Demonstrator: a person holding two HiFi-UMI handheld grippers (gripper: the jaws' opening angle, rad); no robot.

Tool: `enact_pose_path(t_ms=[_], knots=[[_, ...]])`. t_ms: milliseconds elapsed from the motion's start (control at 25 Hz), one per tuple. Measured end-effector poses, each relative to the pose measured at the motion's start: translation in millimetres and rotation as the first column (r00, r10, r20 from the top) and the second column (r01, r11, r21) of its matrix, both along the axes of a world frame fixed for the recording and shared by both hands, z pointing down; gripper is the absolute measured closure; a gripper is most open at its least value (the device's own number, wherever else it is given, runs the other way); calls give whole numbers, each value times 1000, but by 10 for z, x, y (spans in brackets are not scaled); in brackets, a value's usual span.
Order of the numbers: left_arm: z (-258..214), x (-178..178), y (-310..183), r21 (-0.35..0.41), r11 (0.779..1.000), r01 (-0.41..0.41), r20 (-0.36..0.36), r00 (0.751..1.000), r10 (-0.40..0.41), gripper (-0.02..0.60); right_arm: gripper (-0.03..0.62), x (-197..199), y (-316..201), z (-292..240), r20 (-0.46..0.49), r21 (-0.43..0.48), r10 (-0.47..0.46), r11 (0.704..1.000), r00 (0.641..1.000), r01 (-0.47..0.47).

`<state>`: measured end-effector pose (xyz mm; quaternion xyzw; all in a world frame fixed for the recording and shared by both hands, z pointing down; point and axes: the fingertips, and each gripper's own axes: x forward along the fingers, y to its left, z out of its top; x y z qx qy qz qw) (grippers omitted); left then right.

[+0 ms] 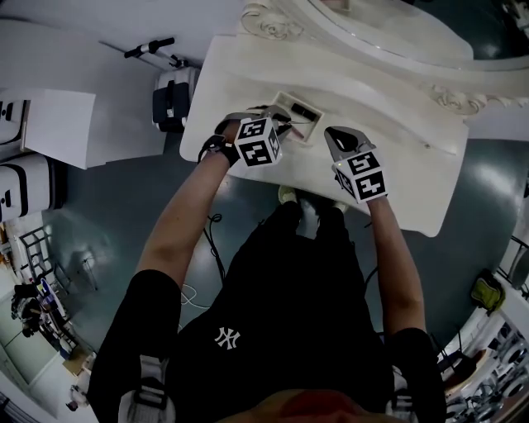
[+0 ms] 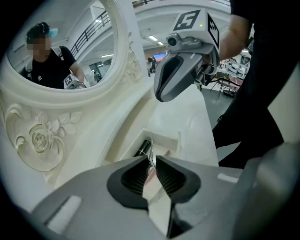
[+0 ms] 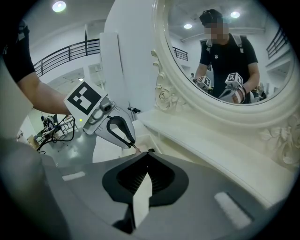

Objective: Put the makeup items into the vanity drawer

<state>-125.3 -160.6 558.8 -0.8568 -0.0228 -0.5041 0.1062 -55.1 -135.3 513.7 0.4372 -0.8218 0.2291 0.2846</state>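
The vanity's small drawer [image 1: 316,125] stands open in the white tabletop [image 1: 397,165], and a black tube [image 1: 304,110] lies inside along its far side. My left gripper [image 1: 287,125] hangs over the drawer's near end, shut on a thin pink makeup tool [image 2: 151,165] that points down into it. The left gripper view shows the drawer's rim [image 2: 165,138] and the black tube [image 2: 143,148] just beyond the jaws. My right gripper [image 1: 332,134] hovers over the tabletop right of the drawer, shut with nothing in it. In the right gripper view, the left gripper [image 3: 134,145] holds the tool at its tips.
An oval mirror [image 1: 388,25] in a carved white frame rises behind the tabletop. A dark bag [image 1: 169,99] and a white sheet [image 1: 58,124] are on the floor to the left. My feet [image 1: 306,211] are at the table's front edge.
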Motion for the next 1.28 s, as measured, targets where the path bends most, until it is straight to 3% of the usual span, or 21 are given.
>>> enact_pose_path(t_ms=[360,720,880,1040,1280], knots=[[104,-23,-46,-54,998,-8,-16,1000,7,509,571,-58,-69,56,-5,-13,27,1000,1000,-27],[-128,150,-64,-141,983,121,-169,975,-145,511,571,-4,-108,-11,-5,11,77,997,997,-77],[-282,259,-47,-210,958,194,-240,940,-243,519,571,71,-151,-107,-5,28,117,993,993,-117],[-458,355,-79,-281,919,276,-297,886,-357,559,571,167,-171,-214,12,43,156,987,988,-156],[-756,527,-94,-332,879,342,-357,817,-453,569,571,316,-198,-406,46,75,188,979,981,-191]])
